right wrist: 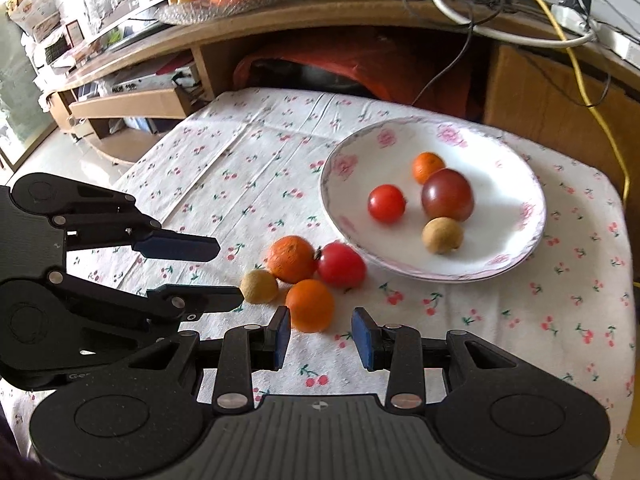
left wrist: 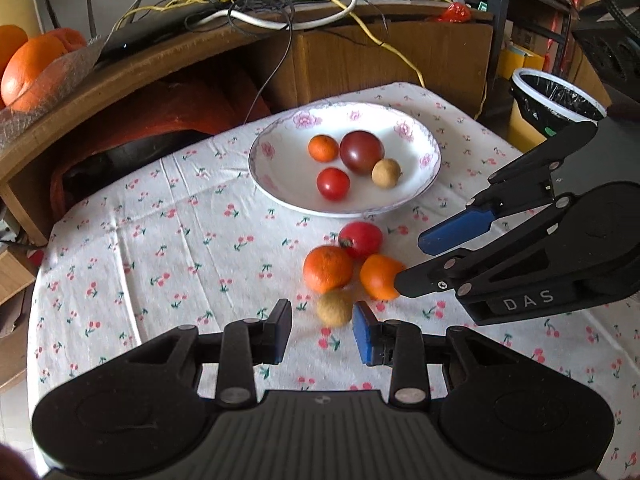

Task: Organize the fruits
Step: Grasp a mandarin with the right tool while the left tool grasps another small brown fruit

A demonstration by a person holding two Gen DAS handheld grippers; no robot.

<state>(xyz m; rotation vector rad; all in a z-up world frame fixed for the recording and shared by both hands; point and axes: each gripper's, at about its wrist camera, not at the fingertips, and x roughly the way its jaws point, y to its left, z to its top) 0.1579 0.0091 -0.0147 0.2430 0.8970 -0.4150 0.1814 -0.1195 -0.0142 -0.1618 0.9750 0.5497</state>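
Left wrist view: left gripper [left wrist: 322,330] open, empty, at longan [left wrist: 334,307]; right gripper [right wrist: 320,334] open, empty, by orange [right wrist: 310,305]. Four fruits on plate [left wrist: 428,182], four on surface [right wrist: 224,184].

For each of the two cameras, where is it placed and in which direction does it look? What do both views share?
Left wrist view: sits on the left hand-held gripper, facing forward over the cluster of loose fruit toward the plate; own open fingers show below, the right hand-held gripper enters from the right.
Right wrist view: sits on the right hand-held gripper, looking at the same fruit and plate; the left hand-held gripper enters from the left.
Shared: the plate with four fruits, four fruits on the tablecloth.
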